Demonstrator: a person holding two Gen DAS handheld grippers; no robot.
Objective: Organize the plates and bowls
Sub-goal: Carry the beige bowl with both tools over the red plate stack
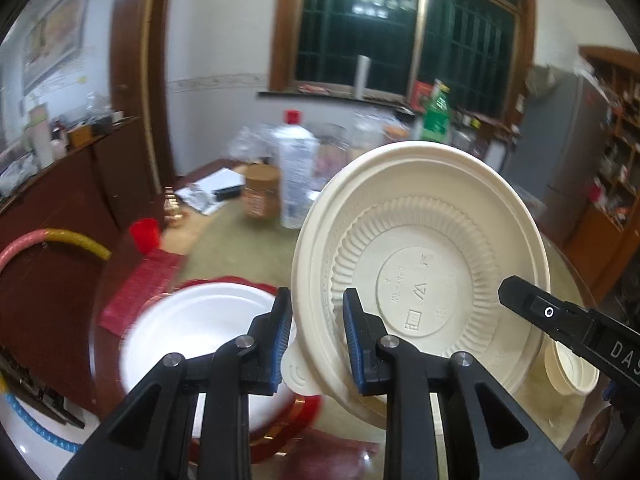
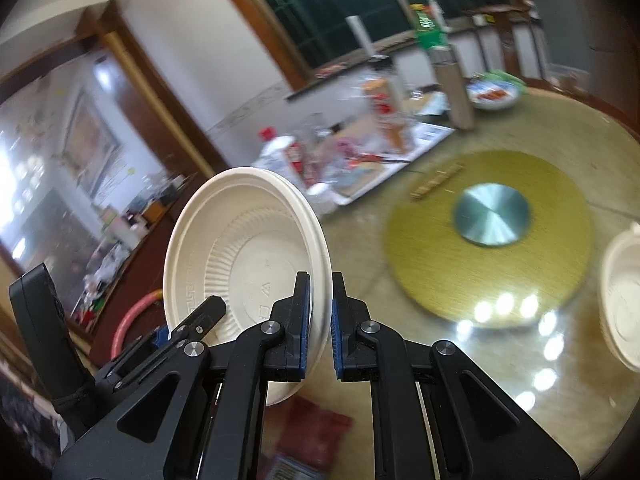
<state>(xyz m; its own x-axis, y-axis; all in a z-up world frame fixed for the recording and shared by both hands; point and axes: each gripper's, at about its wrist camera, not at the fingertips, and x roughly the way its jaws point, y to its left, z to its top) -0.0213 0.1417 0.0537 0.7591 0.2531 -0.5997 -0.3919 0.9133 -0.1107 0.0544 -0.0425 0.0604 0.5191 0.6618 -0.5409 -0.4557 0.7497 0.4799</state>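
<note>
Both my tongs pinch cream bowl (image 1: pixel 420 264) rim: left gripper (image 1: pixel 318 340), right gripper (image 2: pixel 320 316). Bowl tilted, above table (image 2: pixel 460 352). White plate (image 1: pixel 200 332) and another bowl (image 2: pixel 624 296) unstacked; most sorting left.

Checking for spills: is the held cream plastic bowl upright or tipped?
Tipped: the cream plastic bowl stands on edge, embossed underside facing the camera.

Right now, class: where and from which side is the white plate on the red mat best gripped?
Grip the white plate at its thin raised rim, coming in from the near edge. It lies flat and right side up on the red mat, so only the rim offers something for two fingers to pinch.
</note>
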